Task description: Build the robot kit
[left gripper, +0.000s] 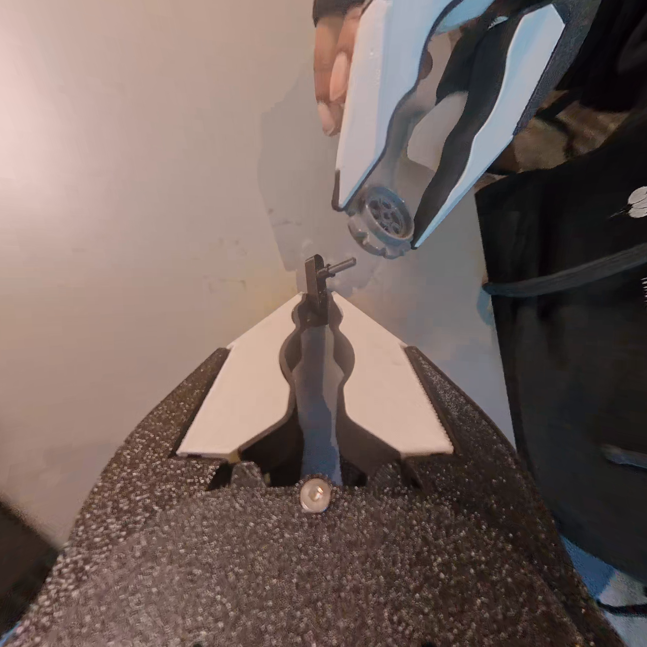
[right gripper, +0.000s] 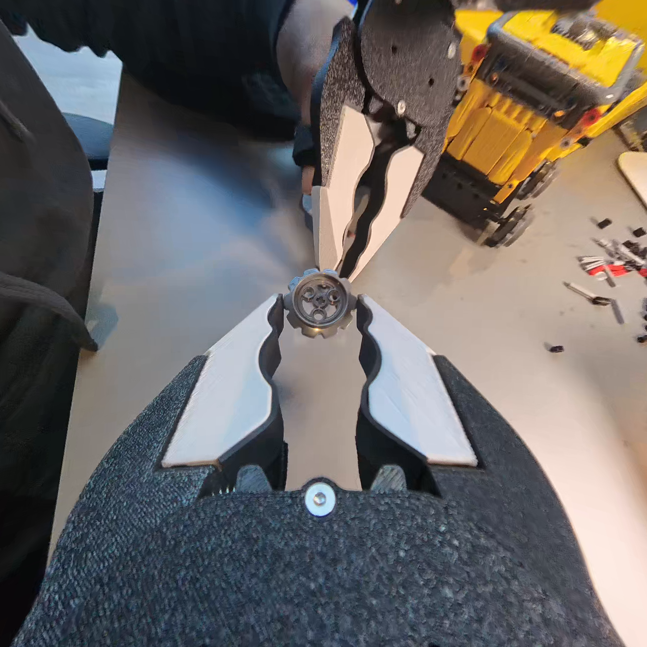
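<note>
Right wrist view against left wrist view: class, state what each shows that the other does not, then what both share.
Only the right wrist view shows the yellow toy vehicle and the scattered small parts on the table. Only the left wrist view shows the black pin piece pinched in the left gripper, its axle pointing toward the wheel. Both show the grey toothed wheel gripped by the right gripper, and both grippers close together.

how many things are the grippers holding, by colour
Grey: 1, the wheel in the right gripper
Black: 1, the pin piece in the left gripper
Total: 2
</note>
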{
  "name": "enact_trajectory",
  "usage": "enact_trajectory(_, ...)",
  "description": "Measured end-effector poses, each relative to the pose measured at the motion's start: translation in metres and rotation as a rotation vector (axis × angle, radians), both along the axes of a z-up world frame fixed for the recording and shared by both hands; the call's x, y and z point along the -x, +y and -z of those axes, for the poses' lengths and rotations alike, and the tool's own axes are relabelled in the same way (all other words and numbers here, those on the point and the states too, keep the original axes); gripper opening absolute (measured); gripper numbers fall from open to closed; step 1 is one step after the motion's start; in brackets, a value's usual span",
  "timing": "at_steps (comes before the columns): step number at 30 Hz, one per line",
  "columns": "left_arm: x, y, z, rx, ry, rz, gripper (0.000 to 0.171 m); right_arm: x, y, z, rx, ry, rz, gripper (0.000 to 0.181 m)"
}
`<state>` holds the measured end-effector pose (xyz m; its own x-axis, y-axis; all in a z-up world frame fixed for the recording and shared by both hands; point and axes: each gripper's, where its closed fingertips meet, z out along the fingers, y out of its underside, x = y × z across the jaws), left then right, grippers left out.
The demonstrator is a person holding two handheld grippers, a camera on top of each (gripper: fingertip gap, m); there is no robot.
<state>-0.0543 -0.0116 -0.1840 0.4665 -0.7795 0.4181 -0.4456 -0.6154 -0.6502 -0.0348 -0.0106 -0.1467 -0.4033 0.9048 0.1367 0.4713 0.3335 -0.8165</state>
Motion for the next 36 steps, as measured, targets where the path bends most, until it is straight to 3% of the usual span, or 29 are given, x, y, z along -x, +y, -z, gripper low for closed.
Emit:
enact_trajectory(16,-0.007,0.005,-0.002,0.073,-0.066,0.009,0.008,0.014,0.004,0.004,-0.052,-0.018,-0.028,0.042)
enact_trajectory(36,-0.007,0.012,-0.002,0.075,-0.074,-0.063,0.008,0.016,0.014,0.005,-0.068,-0.015,0.061,0.042)
